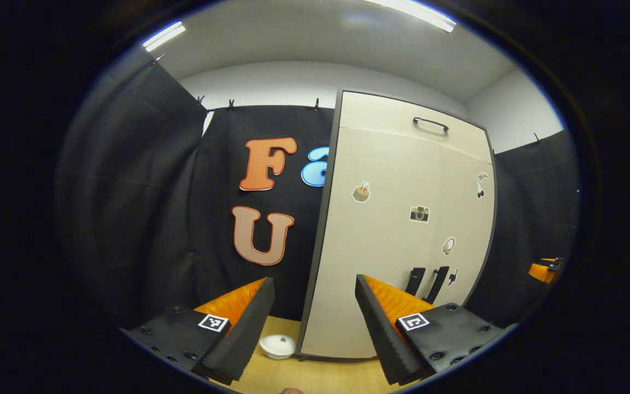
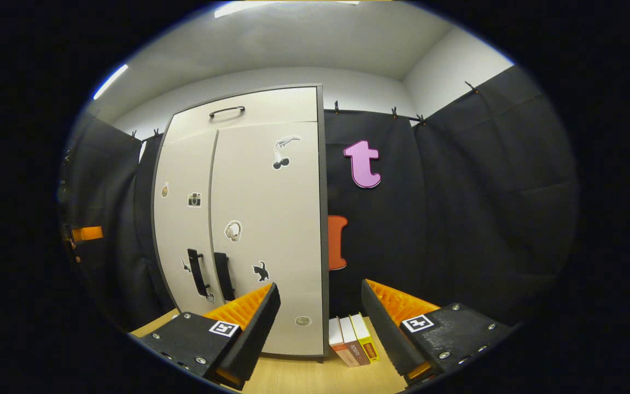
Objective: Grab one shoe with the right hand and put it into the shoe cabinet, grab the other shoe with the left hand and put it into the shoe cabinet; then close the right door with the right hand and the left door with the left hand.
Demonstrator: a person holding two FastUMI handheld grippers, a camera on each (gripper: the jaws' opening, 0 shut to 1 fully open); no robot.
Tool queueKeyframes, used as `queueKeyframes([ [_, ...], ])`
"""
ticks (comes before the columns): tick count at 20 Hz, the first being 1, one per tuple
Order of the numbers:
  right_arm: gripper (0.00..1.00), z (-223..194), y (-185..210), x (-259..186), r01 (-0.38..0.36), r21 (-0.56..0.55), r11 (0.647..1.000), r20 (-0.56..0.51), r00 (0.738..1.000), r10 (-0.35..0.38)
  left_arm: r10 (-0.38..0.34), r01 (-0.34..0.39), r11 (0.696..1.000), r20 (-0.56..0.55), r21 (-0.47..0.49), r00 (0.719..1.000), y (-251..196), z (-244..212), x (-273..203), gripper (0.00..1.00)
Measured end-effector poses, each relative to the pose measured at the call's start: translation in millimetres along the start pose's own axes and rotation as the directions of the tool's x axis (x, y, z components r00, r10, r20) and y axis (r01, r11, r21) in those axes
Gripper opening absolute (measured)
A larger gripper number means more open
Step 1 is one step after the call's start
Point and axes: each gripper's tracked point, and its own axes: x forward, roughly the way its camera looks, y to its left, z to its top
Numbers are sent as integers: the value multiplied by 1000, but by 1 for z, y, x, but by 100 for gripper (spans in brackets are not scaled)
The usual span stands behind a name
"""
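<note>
Black-draped booth, wood surface (image 1: 315, 377). Shoe cabinet (image 1: 397, 230) doors look shut already. Left tongs (image 1: 315, 317), right tongs (image 2: 320, 323) both gape, empty. Risk: shoes unseen, possibly left outside cabinet.

- The shoe cabinet (image 2: 260, 219) doors are finished in smooth, matt panel.
- The table (image 2: 304, 377) is surfaced in pale wood grain.
- The booth wall (image 2: 484, 208) is hung with matt cloth.

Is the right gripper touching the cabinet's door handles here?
Apart. The right gripper view shows the right gripper open and empty, with the two door handles on the cabinet farther off to its left.
</note>
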Motion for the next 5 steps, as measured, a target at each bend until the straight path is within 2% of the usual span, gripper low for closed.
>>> queueKeyframes([
  [4,92,5,-11,-7,11,-8,1000,19,1000,-11,87,-89,996,45,30,995,34,25,-32,94],
  [5,92,3,-10,-7,7,-9,1000,15,1000,-7,100,-101,994,49,31,994,37,29,-37,97],
])
